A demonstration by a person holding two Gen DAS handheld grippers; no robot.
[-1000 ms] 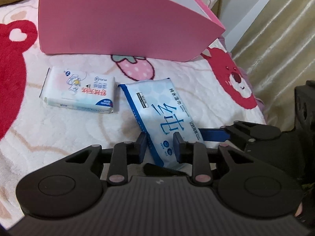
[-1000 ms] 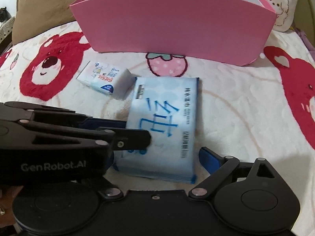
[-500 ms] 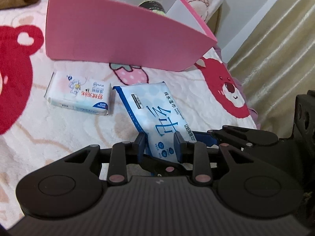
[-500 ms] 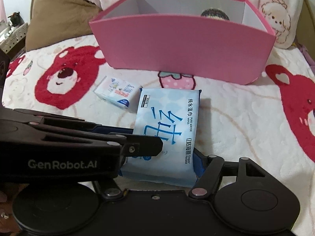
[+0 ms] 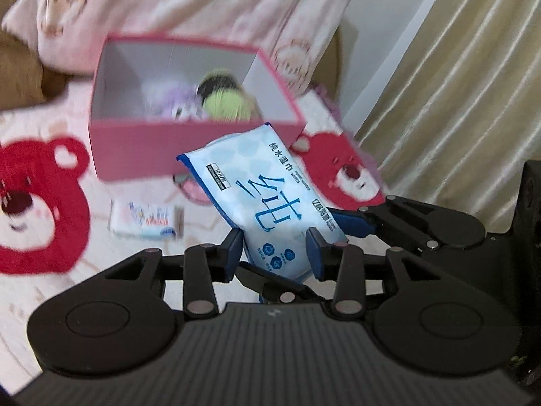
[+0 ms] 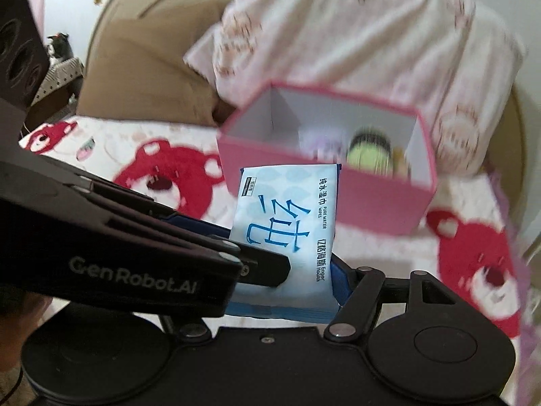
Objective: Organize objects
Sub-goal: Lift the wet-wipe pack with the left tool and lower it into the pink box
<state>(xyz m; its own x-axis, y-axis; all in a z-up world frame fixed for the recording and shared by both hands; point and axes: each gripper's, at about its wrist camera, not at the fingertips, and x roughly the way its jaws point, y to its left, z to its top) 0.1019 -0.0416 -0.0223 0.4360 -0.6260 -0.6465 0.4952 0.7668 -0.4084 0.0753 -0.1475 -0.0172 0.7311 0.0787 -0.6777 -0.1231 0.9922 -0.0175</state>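
Compared with half a second earlier, the blue wet-wipes pack [image 5: 267, 199] no longer lies flat on the bear-print blanket [image 5: 40, 203]. It is now lifted clear of the bedding and tilted up, its far end pointing toward the pink box [image 5: 135, 149]. Both views have risen too, so the box's white interior is now visible from above, and the background is smeared with motion blur.

The left gripper [image 5: 275, 253] has its two blue-padded fingers closed against the near end of the pack, one pad on each long side, with only the pack's width between them. The right gripper [image 6: 306, 280] is clamped on the same near end from the other direction: in the right wrist view one blue pad [image 6: 339, 282] presses the pack's right edge, while the opposite finger is mostly hidden behind the left gripper's black body, which crosses the frame. So both grippers grasp the pack together.

The pack hangs in the air just in front of the box's near wall, its top corner overlapping the rim in both views. Inside the box, blurred, are a round green item with a dark top [image 5: 225, 101] and something pale purple [image 5: 175, 105]. A small white tissue packet [image 5: 145, 220] lies on the blanket to the left, near the box and apart from the lifted pack. Pink-patterned bedding [image 6: 355, 34] is heaped behind the box, and a beige curtain [image 5: 456, 84] hangs on the right.
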